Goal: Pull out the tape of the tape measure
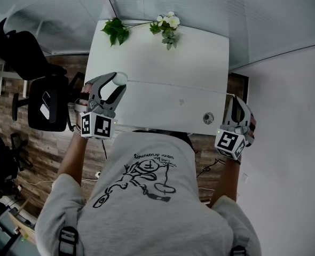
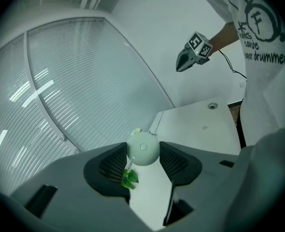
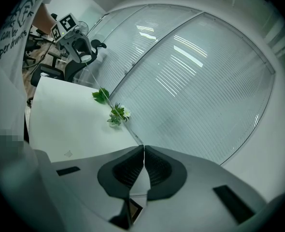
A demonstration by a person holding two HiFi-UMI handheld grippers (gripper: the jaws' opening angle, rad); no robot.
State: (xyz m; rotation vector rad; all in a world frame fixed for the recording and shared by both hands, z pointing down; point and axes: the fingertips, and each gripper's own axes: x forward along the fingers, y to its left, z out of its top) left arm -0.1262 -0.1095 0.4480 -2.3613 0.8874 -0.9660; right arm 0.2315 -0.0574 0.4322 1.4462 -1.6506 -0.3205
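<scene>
A person standing at a white desk (image 1: 147,52) clamps a round, pale tape measure (image 2: 142,149) in the left hand-held gripper (image 1: 117,82), above the desk's left side, its flat buttoned face turned back toward that gripper. The right hand-held gripper (image 3: 143,153) is closed on what appears to be the end of the tape (image 1: 173,86), a thin line stretched above the desk between the two. The tape's long axis runs left to right across the person's front, its free end pointing right. Extending it cleanly likely calls for a steady hold on the case and a straight pull along that line, without twisting, with a firm pinch in case the tape springs back.
</scene>
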